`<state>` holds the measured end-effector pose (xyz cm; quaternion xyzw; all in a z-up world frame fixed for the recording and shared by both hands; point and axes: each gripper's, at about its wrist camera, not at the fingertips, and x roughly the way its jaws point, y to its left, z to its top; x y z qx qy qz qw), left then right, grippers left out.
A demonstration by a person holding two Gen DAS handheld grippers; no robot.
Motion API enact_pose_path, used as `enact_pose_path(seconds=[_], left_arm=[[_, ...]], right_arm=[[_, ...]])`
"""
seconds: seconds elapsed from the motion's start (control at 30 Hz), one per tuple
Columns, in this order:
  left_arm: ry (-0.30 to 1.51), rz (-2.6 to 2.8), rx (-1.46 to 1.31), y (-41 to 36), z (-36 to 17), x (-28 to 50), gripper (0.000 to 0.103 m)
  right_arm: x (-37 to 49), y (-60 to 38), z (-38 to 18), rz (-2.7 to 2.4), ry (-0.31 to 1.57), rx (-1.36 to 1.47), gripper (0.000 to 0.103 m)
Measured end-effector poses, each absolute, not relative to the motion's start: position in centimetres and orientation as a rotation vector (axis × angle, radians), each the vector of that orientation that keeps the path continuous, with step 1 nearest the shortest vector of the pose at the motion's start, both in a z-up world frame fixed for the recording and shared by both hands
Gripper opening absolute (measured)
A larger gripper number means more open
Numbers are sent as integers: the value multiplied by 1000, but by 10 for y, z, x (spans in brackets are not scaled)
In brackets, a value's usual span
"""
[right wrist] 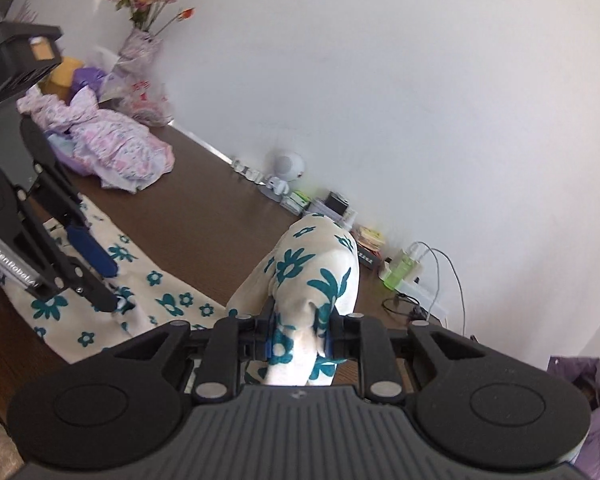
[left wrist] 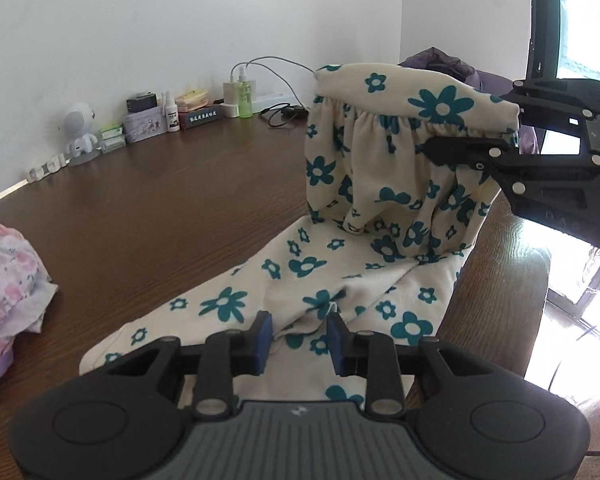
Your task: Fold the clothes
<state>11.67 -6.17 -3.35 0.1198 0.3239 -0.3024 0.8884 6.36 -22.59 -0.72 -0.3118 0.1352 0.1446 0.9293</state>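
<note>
Cream trousers with teal flowers [left wrist: 340, 280] lie on the brown wooden table [left wrist: 160, 208]. My right gripper [right wrist: 300, 338] is shut on their gathered waistband [right wrist: 308, 276] and holds it lifted above the table; it also shows in the left wrist view [left wrist: 500, 148] at the right. My left gripper [left wrist: 300, 338] is open, its blue-padded fingers [left wrist: 262, 340] low over the trouser legs near the table's front edge. It also shows in the right wrist view [right wrist: 100, 280] at the left, above the flat leg cloth [right wrist: 148, 292].
A pile of pink and lilac floral clothes [left wrist: 4, 280] lies at the table's left [right wrist: 112, 144]. Along the wall stand a white robot figure [left wrist: 80, 132], small boxes, bottles [left wrist: 245, 96] and a charger cable [left wrist: 284, 112]. A flower vase [right wrist: 140, 52] stands far off. The table edge curves at the right [left wrist: 532, 280].
</note>
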Motion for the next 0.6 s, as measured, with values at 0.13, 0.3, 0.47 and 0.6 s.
enact_pose_path(seconds=[0.13,0.3,0.47,0.6], left_arm=[[667,-629,224,-57,-34,115,29],[615,-622,170,-40,-17,103,30],[535,-589,84,-27,7,102,30],[485,-656,20,-42,23,113,27]], right_arm=[[58,-200,-21,379,298,-721,20],[56,-183,-35,425,330,-769,21],[52,-172,-46,459,340,-803,25],[48,-162,-57,455,334,-831,25]])
